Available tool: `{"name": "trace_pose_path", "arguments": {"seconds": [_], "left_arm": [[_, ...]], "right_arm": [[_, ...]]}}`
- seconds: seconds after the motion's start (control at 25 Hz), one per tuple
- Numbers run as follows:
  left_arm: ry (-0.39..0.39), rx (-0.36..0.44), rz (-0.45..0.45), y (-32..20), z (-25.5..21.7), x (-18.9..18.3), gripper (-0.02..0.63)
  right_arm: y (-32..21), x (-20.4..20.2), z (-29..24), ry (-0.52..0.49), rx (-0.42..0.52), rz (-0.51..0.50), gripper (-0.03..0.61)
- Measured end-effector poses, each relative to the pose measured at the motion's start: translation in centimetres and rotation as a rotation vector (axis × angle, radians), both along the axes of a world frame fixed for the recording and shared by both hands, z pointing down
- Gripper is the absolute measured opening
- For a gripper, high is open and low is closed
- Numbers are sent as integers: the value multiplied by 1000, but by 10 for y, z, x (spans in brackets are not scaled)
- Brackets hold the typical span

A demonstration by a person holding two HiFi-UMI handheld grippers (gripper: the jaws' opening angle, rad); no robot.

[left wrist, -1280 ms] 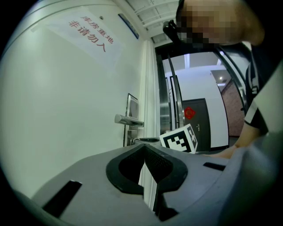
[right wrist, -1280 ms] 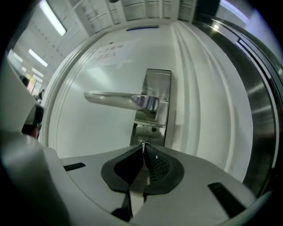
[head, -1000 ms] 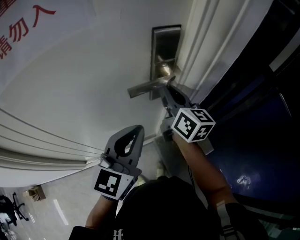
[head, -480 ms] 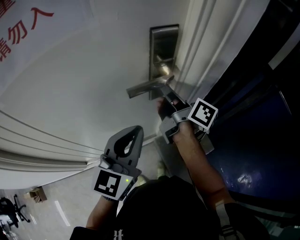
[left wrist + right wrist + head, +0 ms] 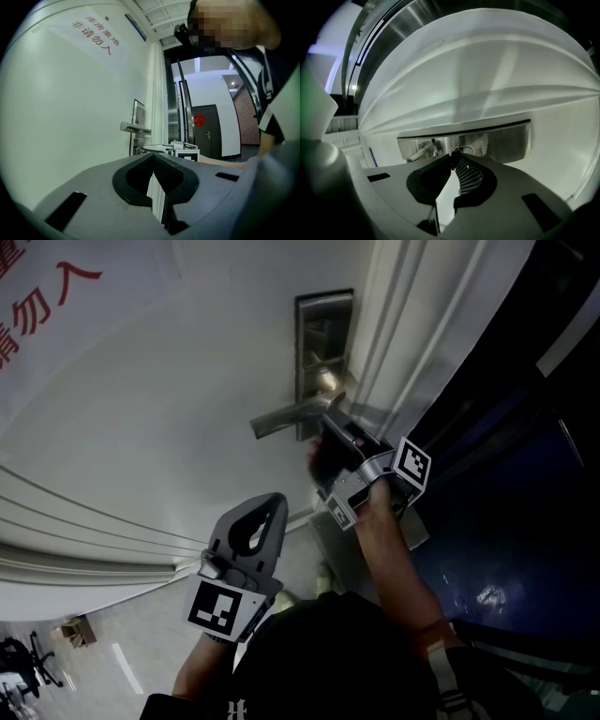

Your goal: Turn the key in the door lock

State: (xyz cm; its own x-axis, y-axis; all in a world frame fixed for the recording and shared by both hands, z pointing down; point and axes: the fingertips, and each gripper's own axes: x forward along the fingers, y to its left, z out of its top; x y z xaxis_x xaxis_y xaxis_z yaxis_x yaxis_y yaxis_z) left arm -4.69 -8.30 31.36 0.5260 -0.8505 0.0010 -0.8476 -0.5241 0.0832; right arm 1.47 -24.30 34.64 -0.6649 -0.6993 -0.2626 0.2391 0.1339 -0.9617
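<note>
Pinching the key (image 5: 458, 150) with my right gripper (image 5: 453, 160), rolled sideways to the lock plate (image 5: 506, 139); turn probably under way, unfinished. Left gripper (image 5: 153, 163) closed, empty.

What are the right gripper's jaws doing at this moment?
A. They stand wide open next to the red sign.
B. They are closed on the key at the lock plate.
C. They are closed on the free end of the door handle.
B: in the right gripper view, the right gripper has its jaws together on the key, right at the lock plate.
</note>
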Motion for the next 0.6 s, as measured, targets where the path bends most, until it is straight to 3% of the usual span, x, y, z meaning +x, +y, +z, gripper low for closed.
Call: {"name": "trace_pose_path", "arguments": {"seconds": [0.12, 0.28, 0.6], "left_arm": [[-4, -1, 3, 0, 0, 1, 8], [-8, -3, 6, -1, 0, 2, 8], [-5, 1, 12, -1, -1, 4, 8]], "right_arm": [[0, -1, 1, -103, -18, -23, 23], [-1, -1, -1, -169, -4, -41, 29], [4, 2, -1, -167, 70, -21, 49]]}}
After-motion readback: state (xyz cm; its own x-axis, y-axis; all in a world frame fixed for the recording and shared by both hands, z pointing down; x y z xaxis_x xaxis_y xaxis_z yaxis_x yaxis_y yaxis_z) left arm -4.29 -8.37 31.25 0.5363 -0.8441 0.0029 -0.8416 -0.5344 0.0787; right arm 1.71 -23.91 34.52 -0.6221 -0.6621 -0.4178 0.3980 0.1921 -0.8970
